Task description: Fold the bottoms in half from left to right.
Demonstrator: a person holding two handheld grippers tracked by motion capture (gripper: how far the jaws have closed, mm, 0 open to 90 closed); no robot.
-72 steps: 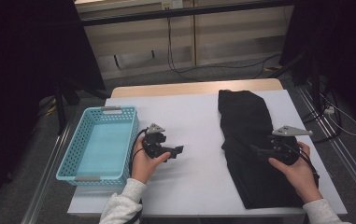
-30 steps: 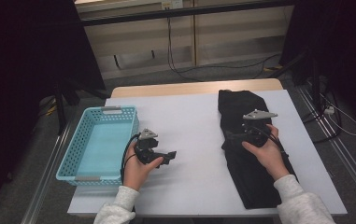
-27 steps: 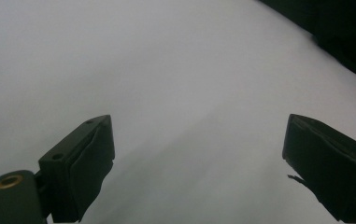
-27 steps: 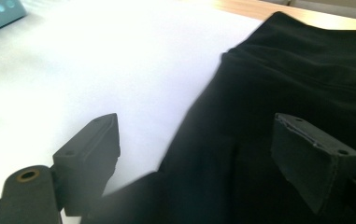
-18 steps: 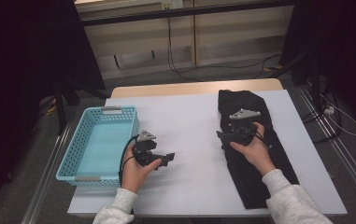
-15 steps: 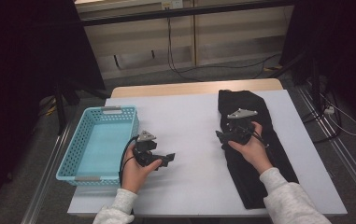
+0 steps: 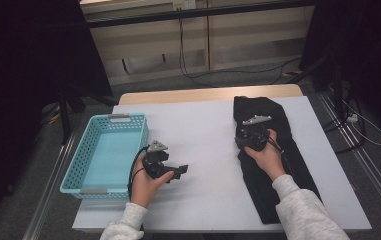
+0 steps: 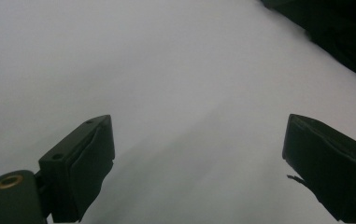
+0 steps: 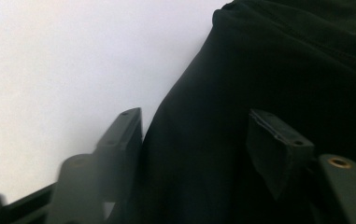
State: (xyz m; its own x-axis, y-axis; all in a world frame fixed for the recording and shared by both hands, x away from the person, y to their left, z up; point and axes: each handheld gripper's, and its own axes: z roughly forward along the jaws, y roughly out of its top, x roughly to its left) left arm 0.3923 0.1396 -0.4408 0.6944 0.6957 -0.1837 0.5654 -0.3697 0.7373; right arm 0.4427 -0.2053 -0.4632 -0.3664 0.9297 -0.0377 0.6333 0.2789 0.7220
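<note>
Jaws of the right gripper, just closing, straddled the black garment's nine-o'clock edge without a confirmed grip; the left gripper stood wide open, empty.

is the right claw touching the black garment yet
Touching. In the right gripper view the right claw straddles the edge of the black garment, its left jaw against the fabric's border. The jaws have just been closing, with cloth between them.

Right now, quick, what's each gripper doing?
Left gripper: open, nothing between its jaws, over the white table.
Right gripper: jaws have just been closing around the edge of the black cloth, not pinching it yet.
</note>
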